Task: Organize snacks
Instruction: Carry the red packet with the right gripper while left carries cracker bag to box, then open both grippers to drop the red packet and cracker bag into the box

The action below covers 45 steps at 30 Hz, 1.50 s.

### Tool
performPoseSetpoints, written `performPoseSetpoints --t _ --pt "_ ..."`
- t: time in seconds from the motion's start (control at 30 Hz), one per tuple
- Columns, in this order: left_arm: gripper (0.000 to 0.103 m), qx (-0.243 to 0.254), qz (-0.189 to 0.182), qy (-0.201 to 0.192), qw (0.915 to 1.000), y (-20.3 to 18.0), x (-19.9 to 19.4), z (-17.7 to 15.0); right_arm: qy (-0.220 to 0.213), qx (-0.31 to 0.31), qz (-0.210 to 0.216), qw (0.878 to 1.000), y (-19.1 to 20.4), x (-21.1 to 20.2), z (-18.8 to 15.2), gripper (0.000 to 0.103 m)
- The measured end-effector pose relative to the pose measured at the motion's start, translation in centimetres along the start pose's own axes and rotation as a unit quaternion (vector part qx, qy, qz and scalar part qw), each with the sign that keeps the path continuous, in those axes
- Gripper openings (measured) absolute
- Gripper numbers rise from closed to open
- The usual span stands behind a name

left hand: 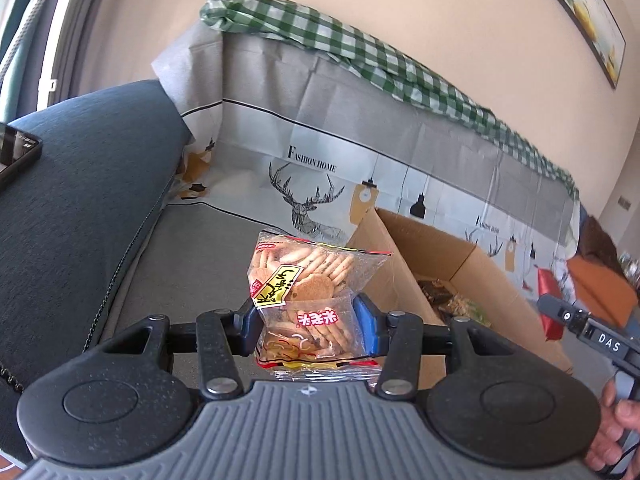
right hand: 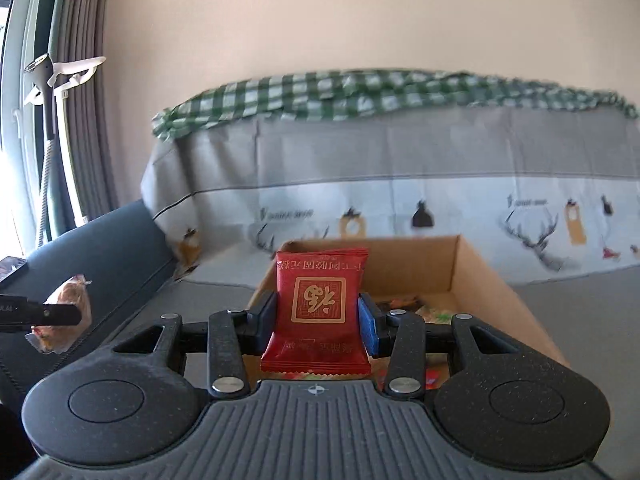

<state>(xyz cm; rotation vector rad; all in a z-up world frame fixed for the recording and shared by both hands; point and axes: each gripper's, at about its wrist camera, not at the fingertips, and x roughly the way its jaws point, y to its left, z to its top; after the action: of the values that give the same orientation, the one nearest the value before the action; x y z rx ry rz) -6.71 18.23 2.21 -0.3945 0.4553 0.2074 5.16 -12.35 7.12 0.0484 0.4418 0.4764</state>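
— Over the sofa seat (left hand: 188,240), what has the left hand-held gripper (left hand: 310,330) got?
— A clear bag of biscuits (left hand: 308,300), pinched upright between both pads, jaws about half apart, tipped slightly downward. The cardboard box (left hand: 404,280) sits at two o'clock from it.
— And the right hand-held gripper (right hand: 318,320)?
— Closed on a red snack packet (right hand: 318,304), upright, held over the box's near edge (right hand: 480,276). Other snacks lie inside.
— Where's the person?
— A hand (left hand: 612,424) shows at four o'clock in the left view, gripping the other tool's handle.
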Motion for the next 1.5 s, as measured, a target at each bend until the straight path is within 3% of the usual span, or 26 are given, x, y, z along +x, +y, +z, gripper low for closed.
performPoseSetpoints --t 0.27,0.63,0.83,1.0,1.13,1.37,1.5 --pt "0.053 0.053 0.015 0.016 0.9983 -2.2 1.7 -0.6 -0.009 -0.008 -0.011 1.000 -1.0 -0.6 -0.8 0.044" --pt "0.053 0.147 0.046 0.037 0.9874 -5.4 3.8 -2.3 -0.018 -0.003 -0.002 1.000 -1.8 -0.5 -1.0 0.045" --pt "0.053 0.140 0.047 0.058 0.9874 -6.4 4.5 -3.3 -0.021 0.012 -0.002 1.000 -2.8 -0.7 -0.8 0.045" --pt "0.053 0.097 0.038 0.076 0.9917 -6.9 4.9 -5.3 -0.024 0.032 -0.005 0.999 -3.6 -0.9 -0.8 0.045" --pt "0.053 0.091 0.038 0.076 0.9922 -7.5 4.7 -5.9 -0.026 0.036 -0.008 0.999 -3.9 -1.0 -0.8 0.045" --pt "0.053 0.053 0.044 0.038 0.9969 -8.8 3.1 -2.8 -0.029 0.051 -0.014 0.998 -4.6 -0.8 -0.8 0.045" --pt "0.053 0.059 0.021 0.012 0.9980 -12.7 3.2 -0.1 -0.030 0.061 -0.022 0.997 -5.2 -0.6 -0.9 0.046"
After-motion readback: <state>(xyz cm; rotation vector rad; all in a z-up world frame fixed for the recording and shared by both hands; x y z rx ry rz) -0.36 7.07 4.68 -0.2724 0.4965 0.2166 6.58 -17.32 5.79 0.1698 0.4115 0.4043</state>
